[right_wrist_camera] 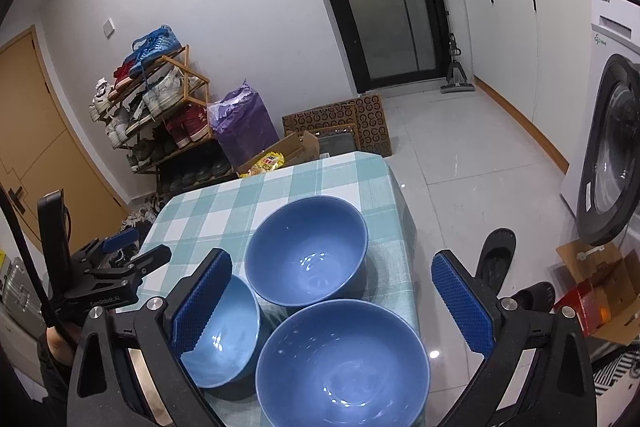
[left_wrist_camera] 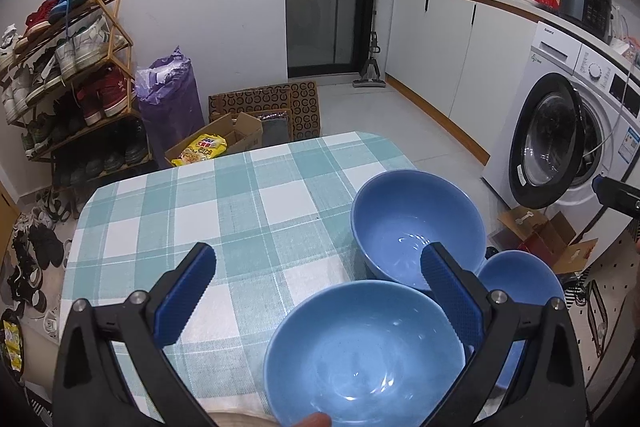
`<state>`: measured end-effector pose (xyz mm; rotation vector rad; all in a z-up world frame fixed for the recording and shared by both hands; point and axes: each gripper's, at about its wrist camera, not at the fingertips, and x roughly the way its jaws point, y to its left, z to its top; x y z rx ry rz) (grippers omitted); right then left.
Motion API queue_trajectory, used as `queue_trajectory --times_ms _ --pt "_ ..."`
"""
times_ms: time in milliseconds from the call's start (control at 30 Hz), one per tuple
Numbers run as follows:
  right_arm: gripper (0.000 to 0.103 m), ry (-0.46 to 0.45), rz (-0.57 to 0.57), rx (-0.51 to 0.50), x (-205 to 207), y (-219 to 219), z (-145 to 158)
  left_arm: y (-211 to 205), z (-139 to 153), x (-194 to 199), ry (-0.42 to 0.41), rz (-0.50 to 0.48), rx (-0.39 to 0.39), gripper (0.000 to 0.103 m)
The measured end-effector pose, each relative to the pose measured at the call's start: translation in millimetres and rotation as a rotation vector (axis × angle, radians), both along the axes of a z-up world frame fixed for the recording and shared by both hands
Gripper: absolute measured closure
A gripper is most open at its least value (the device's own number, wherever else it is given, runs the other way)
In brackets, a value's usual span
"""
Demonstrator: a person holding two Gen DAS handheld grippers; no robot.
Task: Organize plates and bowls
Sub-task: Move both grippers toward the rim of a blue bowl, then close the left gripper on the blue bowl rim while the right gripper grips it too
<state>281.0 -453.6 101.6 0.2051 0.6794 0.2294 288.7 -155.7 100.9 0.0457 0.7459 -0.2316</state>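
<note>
A: Left gripper (left_wrist_camera: pixel 320 267)?

B: Spread wide, pinching nothing. Held over the checked cloth (left_wrist_camera: pixel 248 187) on the bench (left_wrist_camera: pixel 120 227), tilted down. Left bowl (left_wrist_camera: pixel 364 355) low between the fingers, at 5 o'clock. Far bowl (left_wrist_camera: pixel 418 227) at 1 o'clock, behind one fingertip. Right bowl (left_wrist_camera: pixel 520 291) at 3 o'clock, outside the fingers.

A: And the right gripper (right_wrist_camera: pixel 332 267)?

B: Also spread, empty, above the bench's right edge. Right bowl at 6 o'clock between the fingers, far bowl at 12, left bowl at 8, partly hidden by one finger.

A: Anything seen from one side only?

B: From the right wrist: all three bowls close together, plus the left gripper at 9 o'clock. From the left wrist: just a tip of the right gripper at 3 o'clock, before the washing machine (left_wrist_camera: pixel 580 115).
</note>
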Motion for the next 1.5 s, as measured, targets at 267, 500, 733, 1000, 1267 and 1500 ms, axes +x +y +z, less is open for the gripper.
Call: queue_trajectory --times_ms 267,500,733,1000,1267,1500 --pt "0.001 0.033 0.003 0.004 24 5 -13 -6 -14 20 0.034 -0.003 0.012 0.000" --pt "0.002 0.083 0.001 0.009 48 10 -36 -14 -26 36 0.052 -0.023 0.022 0.000" --pt "0.007 0.149 0.002 0.017 76 14 -64 -20 -39 49 0.083 -0.044 0.025 0.001" --pt "0.022 0.218 0.007 0.008 103 21 -88 -30 -52 64 0.113 -0.061 0.026 0.002" --pt "0.031 0.270 0.015 0.008 118 24 -110 -42 -68 75 0.146 -0.087 0.042 0.005" --pt "0.043 0.294 0.025 0.004 124 27 -121 -50 -78 81 0.172 -0.106 0.047 0.019"
